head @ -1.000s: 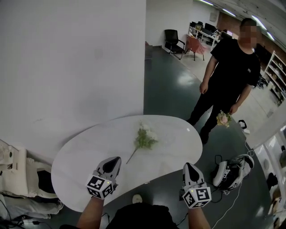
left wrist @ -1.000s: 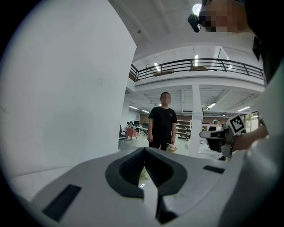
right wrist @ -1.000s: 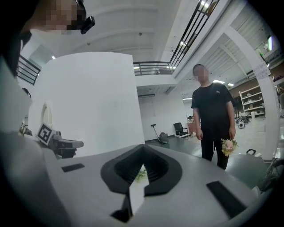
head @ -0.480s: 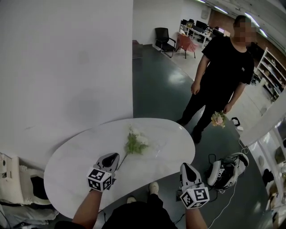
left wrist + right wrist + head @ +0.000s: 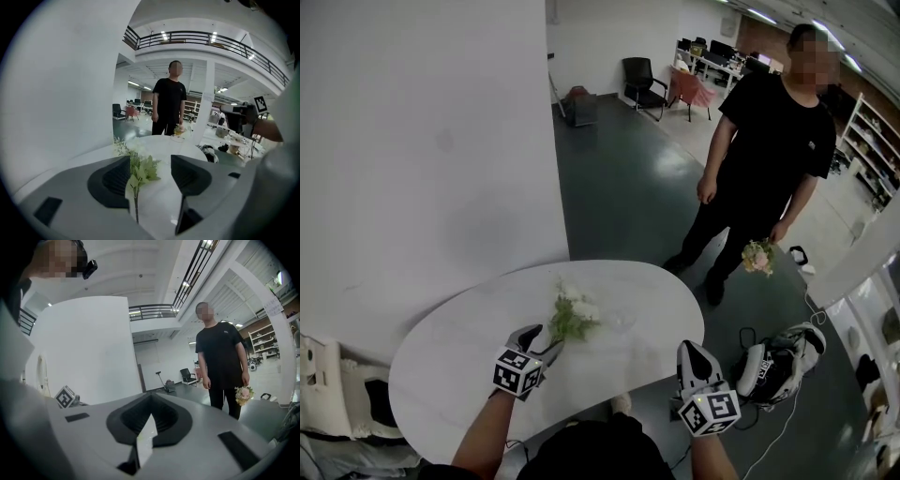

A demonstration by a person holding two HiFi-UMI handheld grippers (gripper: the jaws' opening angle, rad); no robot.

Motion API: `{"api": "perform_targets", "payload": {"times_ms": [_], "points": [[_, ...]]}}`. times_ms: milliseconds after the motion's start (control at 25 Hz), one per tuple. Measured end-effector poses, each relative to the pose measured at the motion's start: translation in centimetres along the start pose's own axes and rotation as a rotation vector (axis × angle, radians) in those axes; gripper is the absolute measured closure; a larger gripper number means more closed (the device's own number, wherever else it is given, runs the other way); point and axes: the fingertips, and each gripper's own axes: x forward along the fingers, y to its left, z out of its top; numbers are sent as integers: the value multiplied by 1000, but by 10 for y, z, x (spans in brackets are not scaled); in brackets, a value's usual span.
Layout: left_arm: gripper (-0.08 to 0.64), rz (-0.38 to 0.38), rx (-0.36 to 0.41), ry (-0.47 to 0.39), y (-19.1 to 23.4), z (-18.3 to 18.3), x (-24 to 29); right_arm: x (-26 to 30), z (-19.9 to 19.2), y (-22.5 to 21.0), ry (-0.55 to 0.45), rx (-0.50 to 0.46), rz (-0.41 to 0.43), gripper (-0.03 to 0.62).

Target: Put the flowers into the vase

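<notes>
The left gripper [image 5: 151, 174] is opening its jaws, the flower stem [image 5: 136, 204] between them; beside it, the right gripper [image 5: 690, 351] is closed and empty.

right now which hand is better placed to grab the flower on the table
Left. The left tool has jaws opening with the flower between them; the right tool sits shut by the table edge, apart from it.

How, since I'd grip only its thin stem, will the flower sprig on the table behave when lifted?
Probably light: the flower sprig is mostly small leaves and white blooms. Its stem looks thin, so the leafy head may droop or swing. Lying flat on the table, it seems unlikely to roll far.
</notes>
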Motion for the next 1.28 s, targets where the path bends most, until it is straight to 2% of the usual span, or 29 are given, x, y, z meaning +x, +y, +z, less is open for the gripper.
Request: {"api": "perform_targets", "payload": {"times_ms": [200, 520, 960, 1160, 1280], "points": [[267, 25, 16, 96, 13, -14, 31, 4, -7, -19, 16, 27, -20, 572], [250, 6, 36, 224, 18, -41, 82, 3, -13, -57, 40, 43, -86, 572], [250, 1, 71, 394, 31, -66, 123, 22, -22, -69, 48, 63, -95, 572], [244, -53, 109, 486, 31, -80, 137, 17, -28, -77, 55, 68, -134, 572], [242, -53, 130, 535, 38, -95, 144, 15, -32, -81, 58, 81, -147, 572]]}}
